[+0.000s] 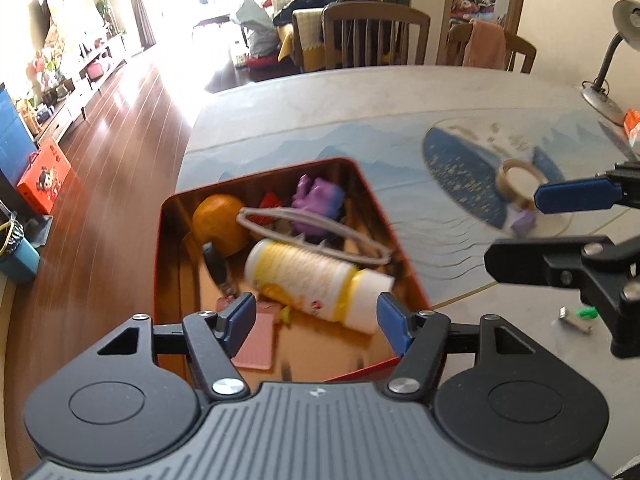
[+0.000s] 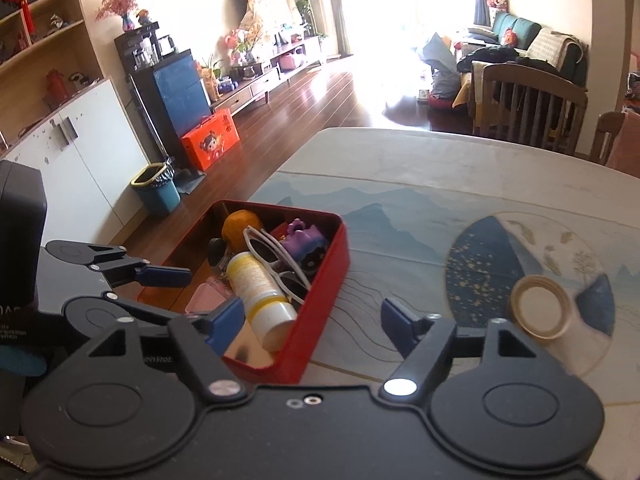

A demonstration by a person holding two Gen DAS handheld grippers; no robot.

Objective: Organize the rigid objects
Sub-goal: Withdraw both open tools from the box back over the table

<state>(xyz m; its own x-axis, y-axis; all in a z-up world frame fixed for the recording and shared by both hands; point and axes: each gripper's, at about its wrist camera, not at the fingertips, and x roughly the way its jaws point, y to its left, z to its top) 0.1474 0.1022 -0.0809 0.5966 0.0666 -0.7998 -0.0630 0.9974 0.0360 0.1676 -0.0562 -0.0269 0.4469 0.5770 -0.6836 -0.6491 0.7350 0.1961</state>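
A red tin sits near the table's left edge. It holds a white and yellow bottle, sunglasses, an orange, a purple toy and a black key fob. My left gripper hovers open over the tin's near end, with the bottle's cap end just beyond its fingertips and untouched. My right gripper is open and empty above the tin's right wall. A tape roll lies on the table to the right.
The table carries a printed round blue pattern. A small purple piece, a nail clipper and a green bit lie right of the tin. A desk lamp stands at the far right. Wooden chairs line the far edge.
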